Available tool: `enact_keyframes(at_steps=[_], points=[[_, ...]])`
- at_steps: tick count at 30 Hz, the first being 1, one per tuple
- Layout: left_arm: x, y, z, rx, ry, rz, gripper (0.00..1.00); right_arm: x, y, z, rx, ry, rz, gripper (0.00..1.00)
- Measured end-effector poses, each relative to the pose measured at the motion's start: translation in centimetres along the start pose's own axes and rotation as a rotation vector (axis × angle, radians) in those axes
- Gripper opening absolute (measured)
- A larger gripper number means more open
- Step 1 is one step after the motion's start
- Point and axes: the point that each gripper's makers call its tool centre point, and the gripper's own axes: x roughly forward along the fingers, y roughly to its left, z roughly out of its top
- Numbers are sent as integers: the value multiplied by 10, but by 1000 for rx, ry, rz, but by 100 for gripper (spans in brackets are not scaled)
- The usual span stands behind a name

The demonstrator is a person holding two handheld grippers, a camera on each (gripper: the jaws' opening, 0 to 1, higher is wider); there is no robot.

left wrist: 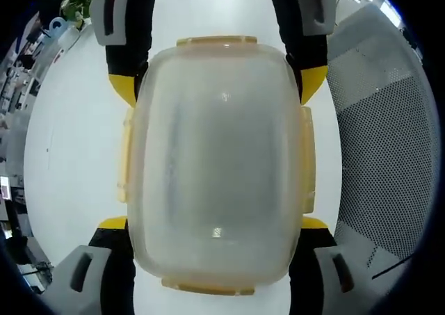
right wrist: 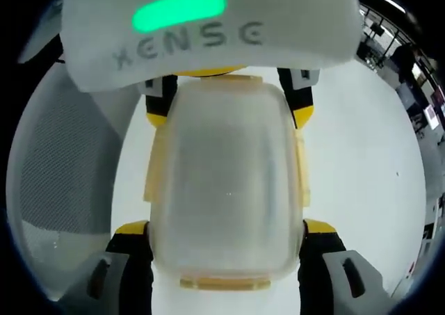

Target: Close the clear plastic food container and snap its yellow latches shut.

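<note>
One clear plastic food container (left wrist: 219, 165) lies on a white table (left wrist: 76, 155), held between the two grippers, which face each other across it. Its body is frosted, rounded at the corners and dome-like from above. No contents can be made out through the cloudy plastic. Yellow latches (left wrist: 217, 42) show along all four sides; whether they are snapped home cannot be told from these views.

In the left gripper view, the left gripper (left wrist: 215, 245) has its yellow-tipped jaws spread wide, one on each side of the near end of the container, touching or just beside its walls. The right gripper (left wrist: 219, 85) comes in from the far side, its jaws likewise straddling the opposite end.

In the right gripper view the same arrangement appears: the container (right wrist: 226, 179) sits between the right gripper (right wrist: 226, 242) and the left gripper (right wrist: 229, 99). Both sets of jaws stand apart at the container's width.

A grey perforated mesh surface (left wrist: 386, 134) lies beside the table.
</note>
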Motion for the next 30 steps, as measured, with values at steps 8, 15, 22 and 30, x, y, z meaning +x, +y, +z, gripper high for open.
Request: enact_keyframes(at_steps=[8,15,22,30], points=[[-3,1,-13,-8,2,2,94,5,-2,11,-6,4,0,88],[-4,2,-25,-20,-3,4,94,9,-4,23,-15,-3,3,88],[-6,4,-37,-23,3,5,94,13,-6,35,-18,2,1,88],[-6,5,-40,-19,-1,5,94,15,-7,38,-14,-1,-2,88]])
